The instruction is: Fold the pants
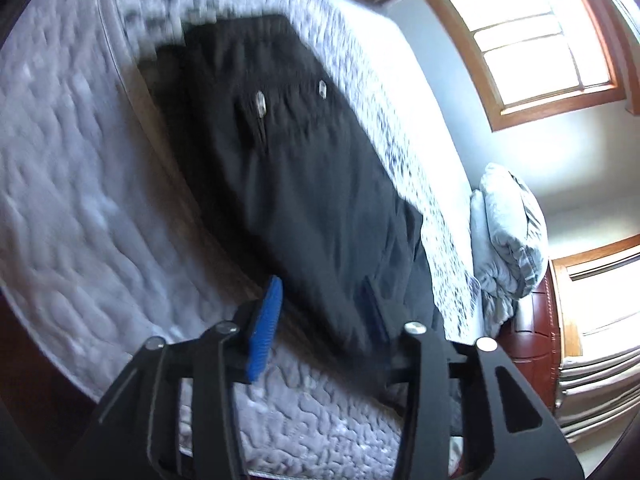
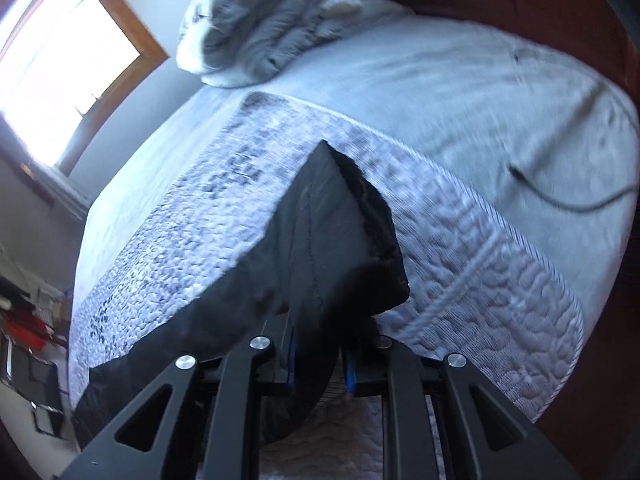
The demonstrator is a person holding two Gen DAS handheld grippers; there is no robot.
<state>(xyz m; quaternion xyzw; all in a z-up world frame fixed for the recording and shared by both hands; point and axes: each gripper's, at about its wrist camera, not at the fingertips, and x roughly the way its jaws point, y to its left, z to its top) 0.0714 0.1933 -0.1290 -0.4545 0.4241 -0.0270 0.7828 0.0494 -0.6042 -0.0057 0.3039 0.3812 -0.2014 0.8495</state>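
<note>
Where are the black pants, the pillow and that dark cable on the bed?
black pants (image 1: pixel 304 184): left wrist view, mid fabric.
pillow (image 2: pixel 256 36): right wrist view, its middle.
dark cable (image 2: pixel 560 200): right wrist view, its curve.

No readable text, label, brand, number or sign appeared in either wrist view. The black pants (image 1: pixel 304 184) carried two small metal fittings near the waistband, too blurred to show any marking, and the quilted bedspread (image 2: pixel 472 248) under them bore only a woven pattern, no lettering.

The left gripper (image 1: pixel 320 312) is held wide open. The right gripper (image 2: pixel 320 364) is pinched tight on black cloth.
</note>
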